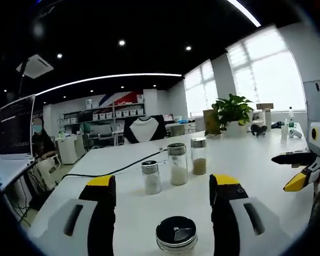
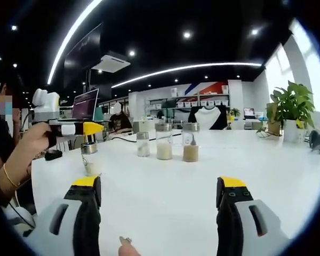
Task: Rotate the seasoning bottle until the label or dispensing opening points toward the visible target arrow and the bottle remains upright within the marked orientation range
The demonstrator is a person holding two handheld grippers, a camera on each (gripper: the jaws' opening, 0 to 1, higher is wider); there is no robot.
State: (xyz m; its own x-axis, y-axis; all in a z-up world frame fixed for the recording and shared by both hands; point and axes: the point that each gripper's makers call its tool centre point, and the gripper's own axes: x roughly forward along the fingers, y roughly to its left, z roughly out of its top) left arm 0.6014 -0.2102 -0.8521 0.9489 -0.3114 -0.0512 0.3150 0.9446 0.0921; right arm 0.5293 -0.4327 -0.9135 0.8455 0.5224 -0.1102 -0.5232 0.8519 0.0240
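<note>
1. Seasoning bottle (image 1: 176, 233), a clear glass jar with black perforated lid, is standing upright between the left gripper (image 1: 164, 188)'s wide-open jaws, ready for grasping.
2. Right gripper (image 2: 159, 190) is hovering wide open, empty, leaving room.

At the bottom of the frame our left gripper (image 1: 164, 197) stands with jaws wide apart, a black-lidded bottle (image 1: 176, 234) low between them on the white table (image 1: 256, 165). Beyond, near centre, we see three shakers (image 1: 176, 163) in a row. The right gripper (image 1: 301, 169) enters at the right edge. A potted plant (image 1: 233, 114) sits upper right.
</note>
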